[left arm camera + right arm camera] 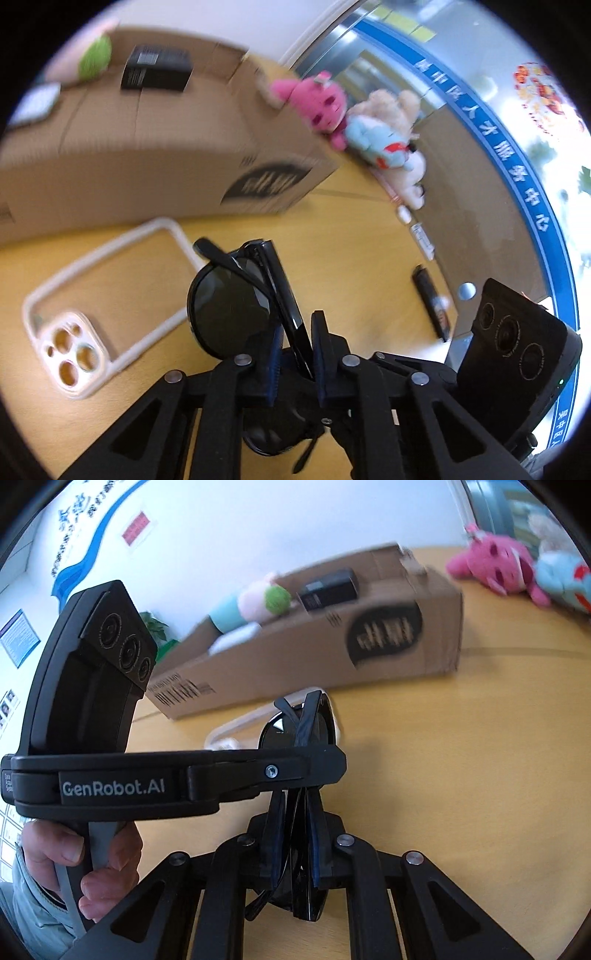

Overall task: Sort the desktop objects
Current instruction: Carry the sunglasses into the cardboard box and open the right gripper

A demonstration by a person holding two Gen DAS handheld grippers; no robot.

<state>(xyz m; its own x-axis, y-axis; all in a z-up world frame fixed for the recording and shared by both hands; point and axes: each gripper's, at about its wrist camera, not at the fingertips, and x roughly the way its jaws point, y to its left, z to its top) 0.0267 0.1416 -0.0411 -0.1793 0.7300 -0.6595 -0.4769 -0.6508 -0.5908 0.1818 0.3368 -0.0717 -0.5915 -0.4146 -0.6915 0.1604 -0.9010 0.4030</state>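
Note:
Black folded sunglasses (236, 306) are held above the wooden desk by both grippers. My left gripper (297, 332) is shut on the sunglasses' frame. My right gripper (295, 812) is also shut on the sunglasses (295, 734), with the left gripper's body (177, 775) crossing in front of it. A white phone case (92, 306) lies flat on the desk just below and left of the glasses; its edge shows in the right wrist view (236, 731).
An open cardboard box (155, 155) stands behind, holding a black box (157, 68), a green ball (95, 59) and soft toys. Pink (317, 103) and blue (384, 144) plush toys lie by the wall. A dark stick-like object (430, 301) lies right.

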